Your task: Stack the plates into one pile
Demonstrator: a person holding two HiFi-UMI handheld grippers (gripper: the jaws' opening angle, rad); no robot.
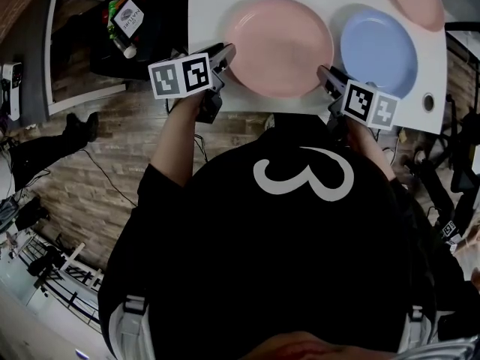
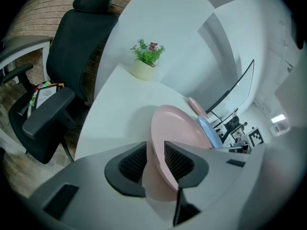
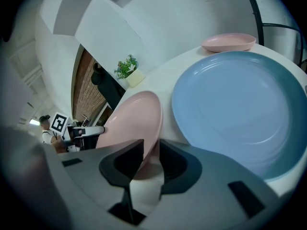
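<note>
Pads (image 2: 133, 164), ribbed and black, of the left tongs (image 2: 154, 159) press on the left rim of a round, shallow pink plate (image 2: 178, 128). The right tongs (image 3: 148, 159) clamp its right rim between dark scooped pads. The plate is smooth and matte with a raised lip. It sits at the near edge of the flat white surface (image 1: 206, 6); I cannot tell whether it rests there or is lifted. A blue plate (image 3: 235, 104) of the same shape lies flat just beside it. Beyond that is a second pink plate (image 3: 229, 42).
</note>
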